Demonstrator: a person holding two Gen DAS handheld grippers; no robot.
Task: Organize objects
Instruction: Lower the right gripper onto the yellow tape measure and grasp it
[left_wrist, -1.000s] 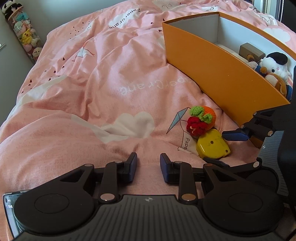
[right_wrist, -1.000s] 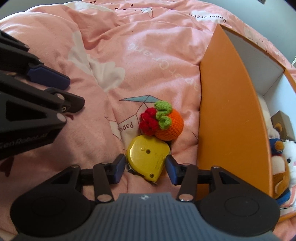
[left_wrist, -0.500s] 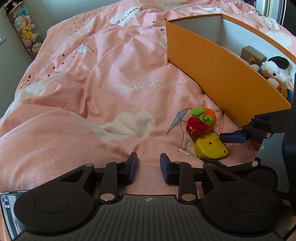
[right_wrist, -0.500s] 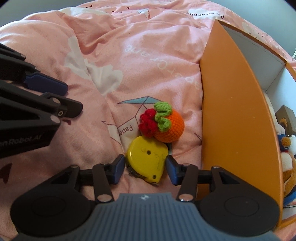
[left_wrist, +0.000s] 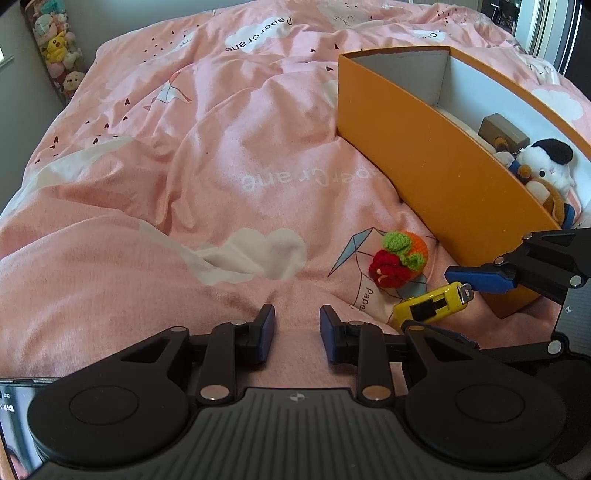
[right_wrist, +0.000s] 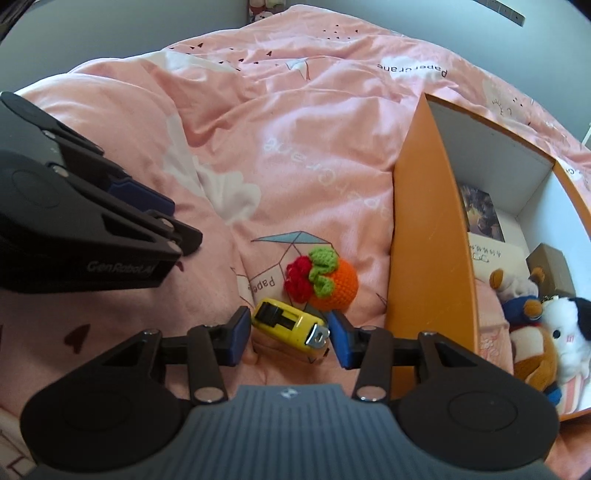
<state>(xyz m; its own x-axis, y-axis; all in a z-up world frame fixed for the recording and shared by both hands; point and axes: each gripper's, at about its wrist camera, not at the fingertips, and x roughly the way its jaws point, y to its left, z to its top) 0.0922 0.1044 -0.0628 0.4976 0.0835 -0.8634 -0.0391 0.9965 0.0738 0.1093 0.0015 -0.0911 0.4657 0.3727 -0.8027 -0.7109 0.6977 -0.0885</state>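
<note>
A yellow tape measure sits tilted between the blue pads of my right gripper, which is shut on it and holds it just above the pink duvet. In the left wrist view the same tape measure shows edge-on between the right gripper's fingers. A crocheted orange fruit with a red flower and green leaves lies on the duvet just beyond it, beside the orange box. My left gripper hovers over bare duvet to the left, open with nothing between its pads.
The orange box has white inner walls and holds plush toys, a small brown box and cards. A column of hanging plush toys is at the far left wall. Rumpled duvet stretches away on the left.
The right gripper has lifted the tape measure off the duvet, and it has tipped from flat onto its edge. The left gripper has hardly moved.
</note>
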